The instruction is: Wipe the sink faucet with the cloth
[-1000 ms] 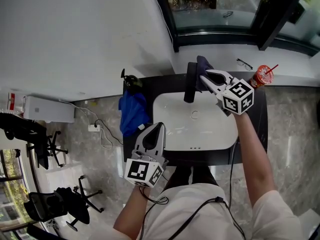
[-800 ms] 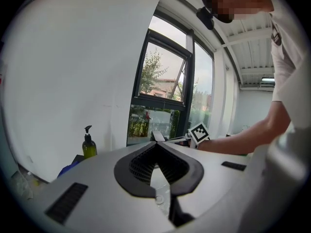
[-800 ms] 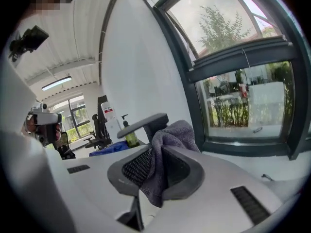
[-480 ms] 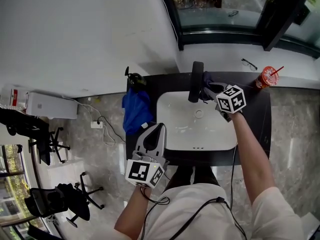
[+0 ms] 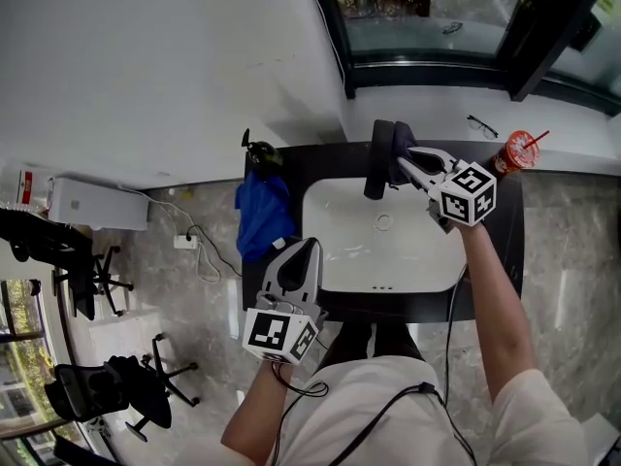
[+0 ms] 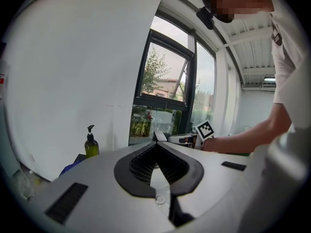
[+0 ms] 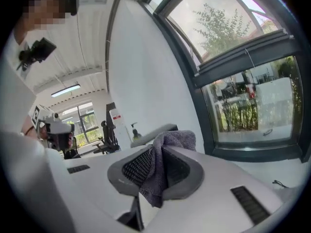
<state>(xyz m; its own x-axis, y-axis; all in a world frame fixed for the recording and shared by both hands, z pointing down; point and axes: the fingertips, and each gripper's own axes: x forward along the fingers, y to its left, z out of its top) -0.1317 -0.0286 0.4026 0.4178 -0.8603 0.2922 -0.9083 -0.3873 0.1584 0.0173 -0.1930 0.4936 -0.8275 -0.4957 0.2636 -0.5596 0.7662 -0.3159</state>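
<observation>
The right gripper (image 7: pixel 163 141) is clamped on a grey cloth (image 7: pixel 156 174). The fabric bunches over the jaw tips and hangs down between the ribbed black pads. In the head view this gripper reaches over the back right of the white sink (image 5: pixel 408 260), its marker cube toward the person. The cloth sits at the upper part of the black faucet (image 5: pixel 376 168), on its right-hand side and just beside or against it; the exact contact is hard to make out. The faucet stands at the rear rim of the basin, which is set in a dark counter (image 5: pixel 495 260) below a white wall and a dark-framed window. On the ledge to the right stand a red cup with a straw (image 5: pixel 514 149) and, nearer the window, a pair of glasses (image 5: pixel 477 122). The left gripper (image 6: pixel 156 146) is held low in front of the counter's near left corner, well apart from the faucet. Its jaws are brought together at the tips with nothing between them. Beyond it, at the counter's left end, lies a blue cloth (image 5: pixel 260 216), with a green pump bottle (image 6: pixel 91 143) behind it against the wall. Black office chairs (image 5: pixel 107 396) stand on the grey stone floor further left.
</observation>
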